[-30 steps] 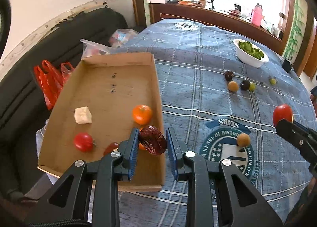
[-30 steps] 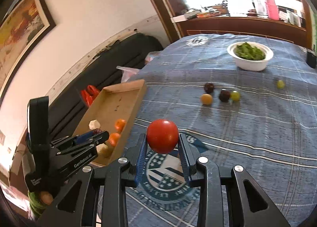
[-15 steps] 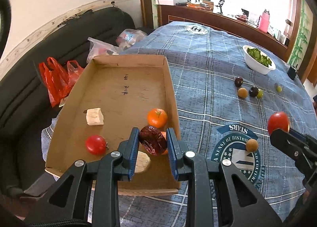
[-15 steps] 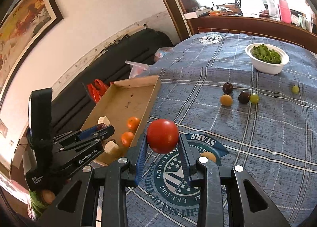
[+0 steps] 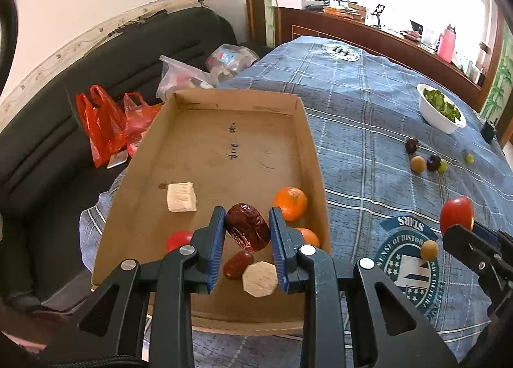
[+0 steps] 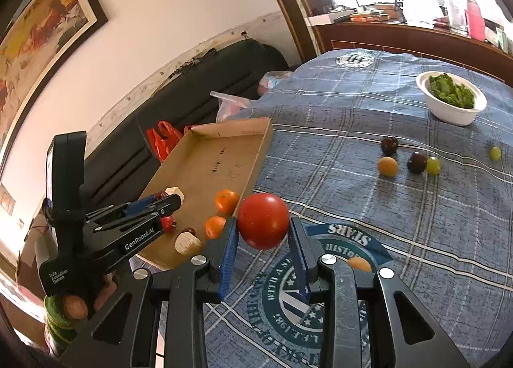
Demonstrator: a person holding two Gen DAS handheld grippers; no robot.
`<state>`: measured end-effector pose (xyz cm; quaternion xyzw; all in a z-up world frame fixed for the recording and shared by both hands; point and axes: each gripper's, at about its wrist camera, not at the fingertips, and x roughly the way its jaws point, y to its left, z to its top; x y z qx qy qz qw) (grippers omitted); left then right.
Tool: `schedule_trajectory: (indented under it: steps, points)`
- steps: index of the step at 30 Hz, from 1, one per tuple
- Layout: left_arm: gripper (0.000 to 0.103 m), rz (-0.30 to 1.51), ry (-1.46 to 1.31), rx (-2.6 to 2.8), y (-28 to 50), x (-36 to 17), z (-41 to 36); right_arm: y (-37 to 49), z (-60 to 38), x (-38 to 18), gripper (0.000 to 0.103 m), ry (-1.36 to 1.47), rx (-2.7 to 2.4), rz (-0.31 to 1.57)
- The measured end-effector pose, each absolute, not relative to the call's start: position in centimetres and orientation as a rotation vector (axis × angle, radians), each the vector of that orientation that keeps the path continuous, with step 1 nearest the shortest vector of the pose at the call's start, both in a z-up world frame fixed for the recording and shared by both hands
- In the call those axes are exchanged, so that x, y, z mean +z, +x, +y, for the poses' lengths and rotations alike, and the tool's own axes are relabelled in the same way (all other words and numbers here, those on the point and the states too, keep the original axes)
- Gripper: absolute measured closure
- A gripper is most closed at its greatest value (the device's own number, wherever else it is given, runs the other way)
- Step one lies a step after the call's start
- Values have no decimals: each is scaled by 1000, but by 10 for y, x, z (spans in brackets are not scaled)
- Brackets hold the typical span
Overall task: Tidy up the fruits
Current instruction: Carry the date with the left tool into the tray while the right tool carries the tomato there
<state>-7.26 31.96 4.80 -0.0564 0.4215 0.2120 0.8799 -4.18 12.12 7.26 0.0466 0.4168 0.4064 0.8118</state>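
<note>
- Your left gripper (image 5: 246, 233) is clamped on a dark red wrinkled date (image 5: 247, 231), held above the near end of the cardboard tray (image 5: 224, 143).
- Your right gripper (image 6: 263, 239) is clamped on a round red tomato (image 6: 263, 221), held over the blue tablecloth just right of the tray's edge.
- In the tray: two oranges (image 5: 290, 203) at the right wall, a small red tomato (image 5: 178, 240), a second date (image 5: 238, 263), two pale chunks (image 5: 181, 197).
- Loose on the cloth: a tan round fruit (image 5: 429, 249) on the emblem; farther off, two dark plums (image 6: 389, 145), a yellow-orange fruit (image 6: 387, 166), two green grapes (image 6: 433, 165).
</note>
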Motion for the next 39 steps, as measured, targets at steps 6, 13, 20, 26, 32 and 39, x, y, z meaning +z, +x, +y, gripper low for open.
schedule_trajectory:
  steps: [6,13,20,26,32,39]
  points:
    - [78,876,-129,462,-73,49,331,-40,137,73,71,87,901,894]
    - [78,876,-143,481,-72,49,344,-38,151,75,71,68,915,890]
    - [78,871,-153,510,-71,49,360,-37,168,80,71,55,933,879]
    - [78,870,-160,536,-71,49,375,-30,183,80,71,51,947,875]
    - [78,878,-164,549,-65,46,384,-24,201,78,71,42,969,879]
    - [78,881,-158,560,-57,46,390,-17,220,76,71,29,982,883]
